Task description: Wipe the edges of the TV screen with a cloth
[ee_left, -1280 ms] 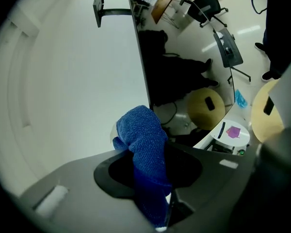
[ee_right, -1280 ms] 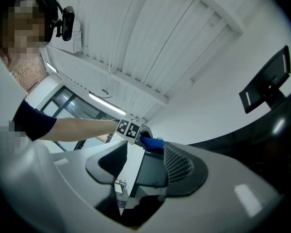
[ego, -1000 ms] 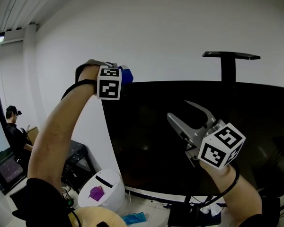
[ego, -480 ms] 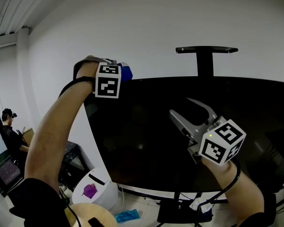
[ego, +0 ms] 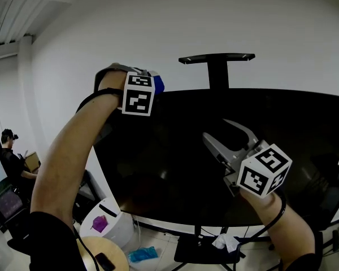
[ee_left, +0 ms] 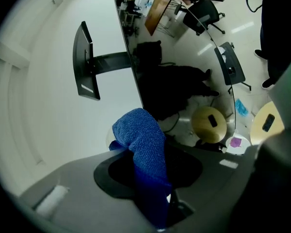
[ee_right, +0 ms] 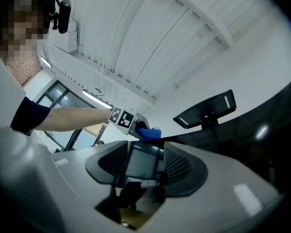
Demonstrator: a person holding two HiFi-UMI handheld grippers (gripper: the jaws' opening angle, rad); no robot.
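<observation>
A big black TV screen (ego: 214,162) fills the middle of the head view. My left gripper (ego: 151,87) is up at the TV's top edge, right of its upper left corner, shut on a blue cloth (ego: 157,84). In the left gripper view the blue cloth (ee_left: 141,142) bulges out between the jaws of the left gripper (ee_left: 146,155), right beside the top edge of the TV (ee_left: 131,62). My right gripper (ego: 215,130) hovers open and empty in front of the screen's middle. The right gripper view shows the right gripper (ee_right: 144,153) empty, with the cloth (ee_right: 148,133) far beyond.
A black mount (ego: 216,58) on a post rises behind the TV. Below left are a white bin (ego: 104,226), a round wooden stool (ego: 104,254) and a blue scrap (ego: 142,254) on the floor. A person (ego: 10,151) sits far left. A dark chair (ego: 334,192) stands at right.
My left gripper has slid the cloth to the right along the TV's top edge, away from the upper left corner. The right gripper has moved right with it, still open.
</observation>
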